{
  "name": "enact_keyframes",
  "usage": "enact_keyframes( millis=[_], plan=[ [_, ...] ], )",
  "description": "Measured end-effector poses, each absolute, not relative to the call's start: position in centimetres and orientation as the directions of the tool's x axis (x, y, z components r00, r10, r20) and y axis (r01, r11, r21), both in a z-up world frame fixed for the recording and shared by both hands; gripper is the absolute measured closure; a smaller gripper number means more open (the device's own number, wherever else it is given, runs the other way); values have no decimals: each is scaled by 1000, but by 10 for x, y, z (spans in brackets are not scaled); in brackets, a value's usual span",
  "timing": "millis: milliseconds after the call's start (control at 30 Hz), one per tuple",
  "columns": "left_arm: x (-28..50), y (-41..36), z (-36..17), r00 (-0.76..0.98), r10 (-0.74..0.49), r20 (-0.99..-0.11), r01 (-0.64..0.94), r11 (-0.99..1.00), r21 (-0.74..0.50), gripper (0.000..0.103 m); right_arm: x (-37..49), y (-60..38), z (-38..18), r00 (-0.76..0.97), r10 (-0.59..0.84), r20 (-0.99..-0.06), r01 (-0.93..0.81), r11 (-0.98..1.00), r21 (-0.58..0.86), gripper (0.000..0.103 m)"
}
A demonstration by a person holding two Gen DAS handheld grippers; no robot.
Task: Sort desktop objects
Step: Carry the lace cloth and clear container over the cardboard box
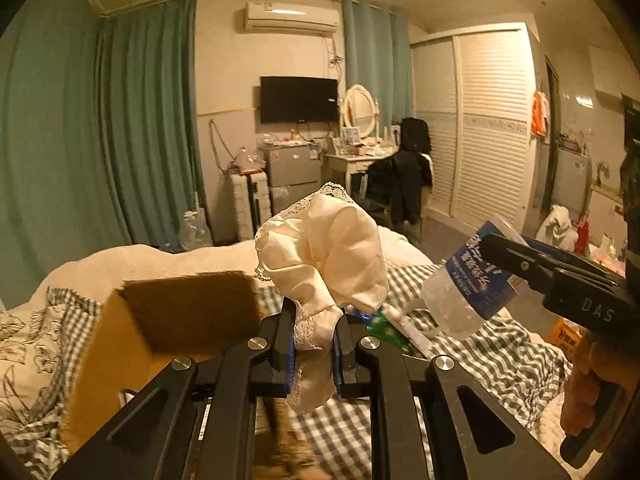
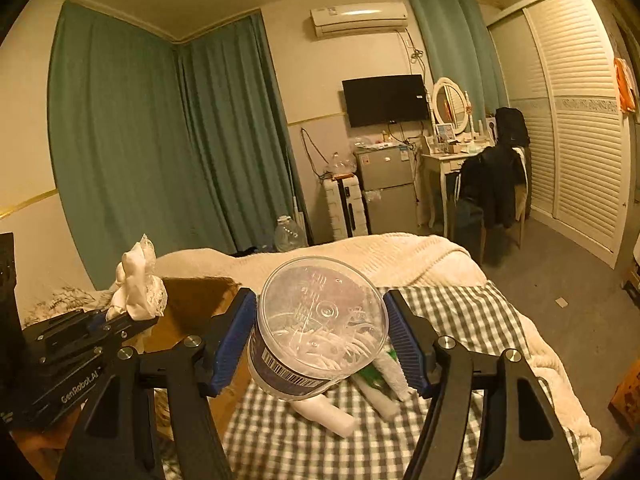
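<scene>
above the grey-and-white checked bed (image 2: 460,312), the left tool (image 1: 314,344) is clenched on a bunched cream satin cloth with lace trim (image 1: 324,256) beside the open brown cardboard box (image 1: 176,320), while the right tool (image 2: 320,332) grasps a clear plastic water bottle with a blue label (image 2: 316,328) over white tubes (image 2: 376,392) lying on the covers.

Home bedroom: bed (image 2: 460,304), wardrobe (image 1: 492,120), dressing table (image 2: 444,160), curtains (image 2: 160,140).
</scene>
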State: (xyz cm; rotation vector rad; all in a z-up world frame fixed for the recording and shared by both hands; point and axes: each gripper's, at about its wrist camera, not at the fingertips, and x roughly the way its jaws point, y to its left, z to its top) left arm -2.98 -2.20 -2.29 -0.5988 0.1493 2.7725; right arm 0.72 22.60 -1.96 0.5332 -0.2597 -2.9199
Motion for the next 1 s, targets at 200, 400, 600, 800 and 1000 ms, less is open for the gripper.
enact_keyframes(
  millis=[200,400,600,800,1000],
  plan=[
    [-34,-59,-13,-867,260,-425,-284,-959,-6,89,0,185,-6,-917,-224,-329,171,-968,184,38],
    [-38,-94,-9,-873,231,-431,-243,-970,-27,89,-9,140,6,-908,-262,-326,218,-962,167,38],
    [-48,-126,-12,-876,159,-456,-178,-984,1,89,-22,98,9,-891,-307,-335,269,-950,156,38],
    [-63,-149,-29,-855,139,-499,-145,-989,-29,89,-40,58,-6,-863,-346,-367,317,-938,138,38],
    [-83,-162,-52,-823,105,-558,-103,-994,-36,89,-66,31,-30,-830,-357,-429,340,-933,119,38]
  ],
)
